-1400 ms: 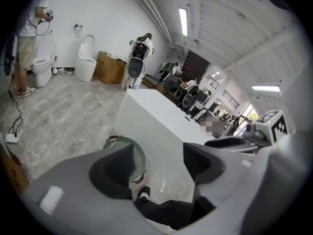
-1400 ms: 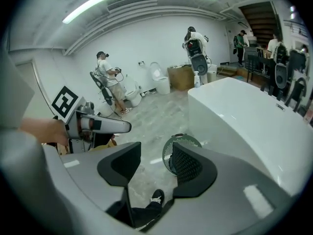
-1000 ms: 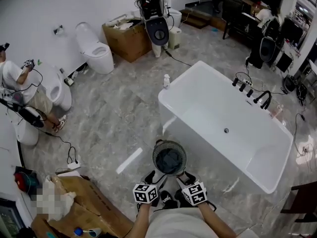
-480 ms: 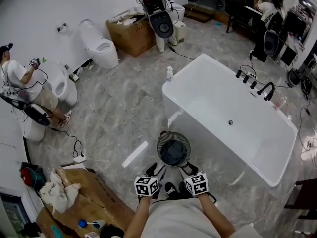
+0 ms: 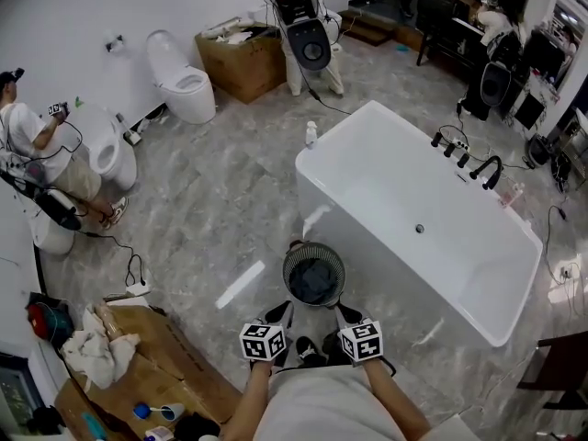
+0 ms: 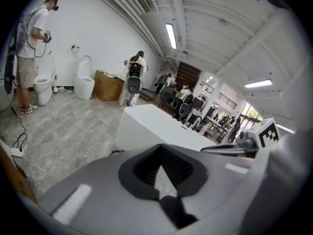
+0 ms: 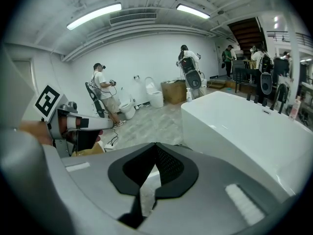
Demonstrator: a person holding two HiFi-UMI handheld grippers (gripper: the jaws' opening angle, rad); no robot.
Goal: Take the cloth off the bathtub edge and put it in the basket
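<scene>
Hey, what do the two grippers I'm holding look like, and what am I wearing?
The left gripper and right gripper each carry a white cube with black square markers. The fingers are broad grey shells lined with black ribbed pads. You wear a pale top.

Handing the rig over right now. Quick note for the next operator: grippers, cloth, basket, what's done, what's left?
Left gripper: shut, jaws just closed, nothing between them.
Right gripper: same, shut and empty.
Both are just short of the basket, which stands on the floor against the bathtub.
Cloth: dark bundle inside the basket; none shows on the tub rim.
Done: cloth binned.
Left: apparently nothing; draw back.
</scene>
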